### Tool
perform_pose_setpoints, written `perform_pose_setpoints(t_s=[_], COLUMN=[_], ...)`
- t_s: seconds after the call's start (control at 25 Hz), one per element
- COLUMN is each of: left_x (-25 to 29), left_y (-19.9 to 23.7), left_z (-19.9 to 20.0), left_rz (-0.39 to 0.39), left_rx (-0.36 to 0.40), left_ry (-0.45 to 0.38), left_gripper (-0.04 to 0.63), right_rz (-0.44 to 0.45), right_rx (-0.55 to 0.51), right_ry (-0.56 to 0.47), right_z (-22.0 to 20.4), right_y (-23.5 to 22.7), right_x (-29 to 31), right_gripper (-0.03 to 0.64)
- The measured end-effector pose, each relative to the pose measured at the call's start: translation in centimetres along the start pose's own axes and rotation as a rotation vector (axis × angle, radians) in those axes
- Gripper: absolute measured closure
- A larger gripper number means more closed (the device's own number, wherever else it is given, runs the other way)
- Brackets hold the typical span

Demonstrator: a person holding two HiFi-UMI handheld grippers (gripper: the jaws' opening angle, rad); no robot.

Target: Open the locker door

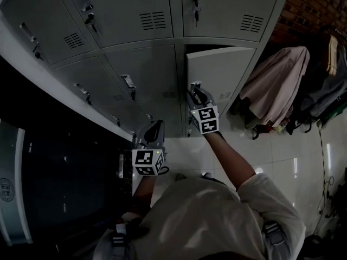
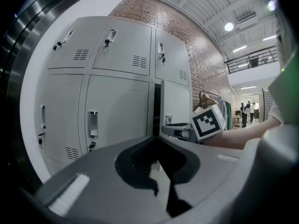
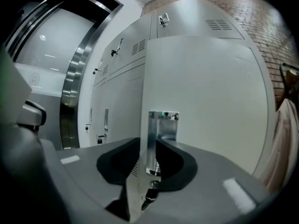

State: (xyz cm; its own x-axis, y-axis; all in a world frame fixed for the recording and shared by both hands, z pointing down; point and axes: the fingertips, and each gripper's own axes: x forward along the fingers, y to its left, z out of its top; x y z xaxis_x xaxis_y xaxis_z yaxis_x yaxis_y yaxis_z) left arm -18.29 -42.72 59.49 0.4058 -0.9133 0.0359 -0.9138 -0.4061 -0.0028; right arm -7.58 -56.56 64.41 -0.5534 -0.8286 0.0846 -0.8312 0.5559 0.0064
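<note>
In the head view the locker door (image 1: 219,72) stands ajar in the right column of the lockers (image 1: 135,64). The right gripper (image 1: 195,92) is at its free edge and the left gripper (image 1: 153,131) hangs lower, apart. The left gripper view shows jaws together, holding nothing. The right gripper view shows jaws clamped on the door's edge at the latch plate (image 3: 161,125).

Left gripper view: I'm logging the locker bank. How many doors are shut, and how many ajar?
Shut doors: 5
Ajar door: 1
Total: 6
</note>
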Motion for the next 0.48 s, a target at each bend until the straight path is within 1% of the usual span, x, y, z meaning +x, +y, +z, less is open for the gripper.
perform_pose_setpoints(t_s=[0.2, 0.36, 0.48], left_x=[0.2, 0.6, 0.9], left_y=[0.0, -0.3, -0.6], left_z=[-0.3, -0.7, -0.9], left_rz=[-0.005, -0.019, -0.033], left_rx=[-0.006, -0.012, -0.013], left_ry=[-0.004, 0.001, 0.002], left_gripper=[0.537, 0.537, 0.537], right_rz=[-0.020, -0.017, -0.037], right_rx=[0.016, 0.030, 0.035], right_ry=[-0.018, -0.031, -0.037], right_z=[0.0, -0.1, -0.1], right_y=[0.5, 0.7, 0.6], right_x=[-2.7, -4.7, -6.0], right_gripper=[0.509, 0.506, 0.491])
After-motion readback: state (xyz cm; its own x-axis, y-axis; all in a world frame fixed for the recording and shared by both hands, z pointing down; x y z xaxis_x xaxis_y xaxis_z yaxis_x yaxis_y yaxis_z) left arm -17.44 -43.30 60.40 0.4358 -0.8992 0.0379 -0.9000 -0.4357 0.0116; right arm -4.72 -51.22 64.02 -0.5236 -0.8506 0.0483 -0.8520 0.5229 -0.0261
